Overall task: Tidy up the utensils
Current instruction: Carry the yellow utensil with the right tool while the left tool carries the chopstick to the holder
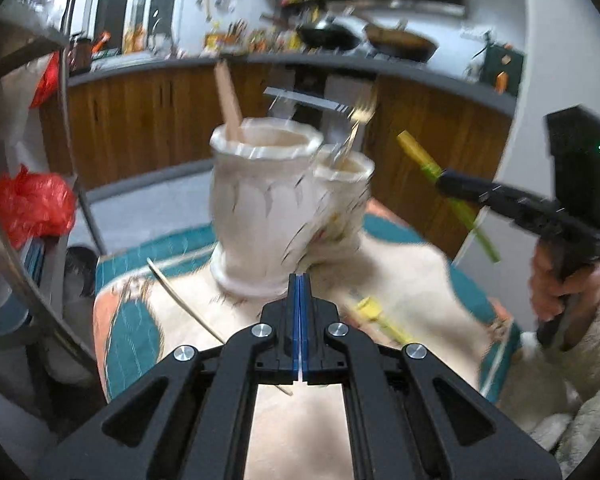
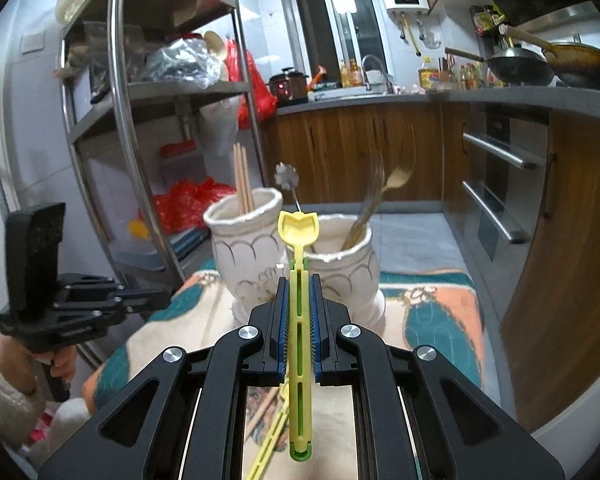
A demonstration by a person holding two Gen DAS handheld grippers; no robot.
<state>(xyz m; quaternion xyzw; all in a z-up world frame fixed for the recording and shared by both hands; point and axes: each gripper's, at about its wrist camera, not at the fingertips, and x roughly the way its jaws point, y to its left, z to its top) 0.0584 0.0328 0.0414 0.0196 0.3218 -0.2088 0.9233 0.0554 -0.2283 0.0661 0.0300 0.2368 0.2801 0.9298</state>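
Observation:
Two white ceramic holders stand side by side on a patterned cloth. The larger holder [image 1: 262, 204] [image 2: 246, 244] has wooden chopsticks [image 2: 243, 178] in it. The smaller holder [image 1: 342, 200] [image 2: 342, 276] has metal spoons [image 2: 374, 196] and forks [image 1: 360, 120]. My right gripper [image 2: 299, 280] [image 1: 446, 180] is shut on a yellow-green plastic spoon [image 2: 298, 236] [image 1: 420, 156], held in front of the smaller holder. My left gripper [image 1: 300, 278] is shut and empty, close to the larger holder's base. A loose chopstick [image 1: 180, 296] and a yellow utensil [image 1: 374, 312] lie on the cloth.
A metal shelf rack [image 2: 148, 92] with bags stands to the left. A wooden kitchen counter [image 2: 380, 140] with pans [image 2: 520, 66] runs behind. More utensils [image 2: 268, 440] lie on the cloth [image 2: 432, 312] under my right gripper.

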